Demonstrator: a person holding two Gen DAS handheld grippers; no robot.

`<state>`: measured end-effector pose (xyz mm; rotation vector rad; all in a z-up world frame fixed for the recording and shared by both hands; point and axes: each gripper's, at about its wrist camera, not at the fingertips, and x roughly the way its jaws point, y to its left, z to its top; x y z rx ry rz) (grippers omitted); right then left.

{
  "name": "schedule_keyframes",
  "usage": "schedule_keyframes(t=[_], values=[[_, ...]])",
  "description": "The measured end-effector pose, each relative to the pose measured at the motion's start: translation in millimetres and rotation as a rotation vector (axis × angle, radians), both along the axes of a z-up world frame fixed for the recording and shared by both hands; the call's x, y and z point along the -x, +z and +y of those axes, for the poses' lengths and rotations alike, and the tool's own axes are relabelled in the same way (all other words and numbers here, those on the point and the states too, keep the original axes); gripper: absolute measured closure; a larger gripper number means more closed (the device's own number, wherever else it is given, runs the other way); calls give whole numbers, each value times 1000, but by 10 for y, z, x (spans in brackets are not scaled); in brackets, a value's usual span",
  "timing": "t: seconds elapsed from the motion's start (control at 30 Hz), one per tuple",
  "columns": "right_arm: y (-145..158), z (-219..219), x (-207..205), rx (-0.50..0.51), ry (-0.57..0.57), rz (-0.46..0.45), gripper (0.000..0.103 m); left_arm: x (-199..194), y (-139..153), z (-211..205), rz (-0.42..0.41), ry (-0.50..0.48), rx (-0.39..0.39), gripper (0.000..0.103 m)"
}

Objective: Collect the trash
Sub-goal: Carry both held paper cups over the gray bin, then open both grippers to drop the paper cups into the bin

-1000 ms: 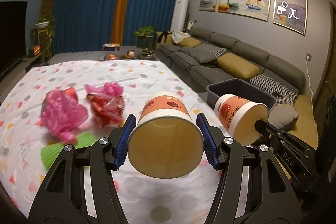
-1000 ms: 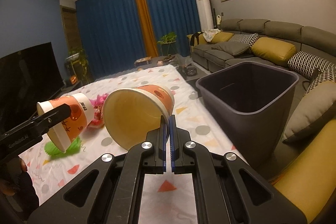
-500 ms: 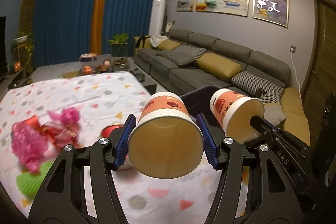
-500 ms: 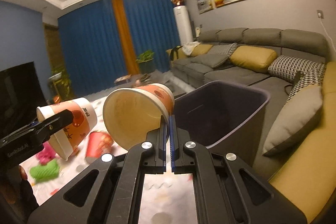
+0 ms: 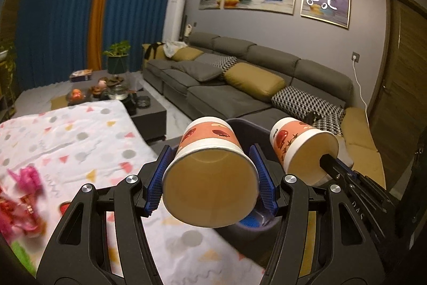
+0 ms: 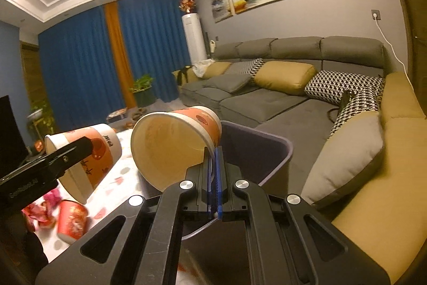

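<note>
My left gripper (image 5: 209, 151) is shut on an orange-and-white paper cup (image 5: 210, 178), blue pads on its sides, mouth towards the camera. To its right, my right gripper (image 5: 324, 159) pinches the rim of a second paper cup (image 5: 301, 151). In the right wrist view the right gripper (image 6: 213, 151) is shut on that cup's (image 6: 173, 148) rim, and the left gripper (image 6: 69, 154) holds its cup (image 6: 90, 151) at the left. Both cups hang at the near edge of a dark grey bin (image 5: 240, 122), whose rim (image 6: 267, 138) shows just behind them.
A red cup (image 6: 72, 218) and pink wrappers (image 5: 21, 194) lie on the table's white patterned cloth (image 5: 80, 138). A grey sofa (image 5: 240, 87) with yellow and checked cushions runs behind the bin. A dark coffee table (image 5: 144, 108) stands beyond the table.
Both grippers have carried their cups to the right, from over the tablecloth to the bin beside the table. The wrappers have slid to the left edge of view.
</note>
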<state>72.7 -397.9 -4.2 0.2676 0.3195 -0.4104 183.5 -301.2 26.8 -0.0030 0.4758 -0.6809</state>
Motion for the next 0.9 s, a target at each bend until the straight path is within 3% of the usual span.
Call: schedule_keyframes(t=[0.27,0.9], values=[[-104,-148,-206,-2,-18,45,99,-228,-200,-357,39,-54,-18,45],[-251,-310,-481,-11,-21,97,99,-503,-454,-593,93,-75,-44,43]])
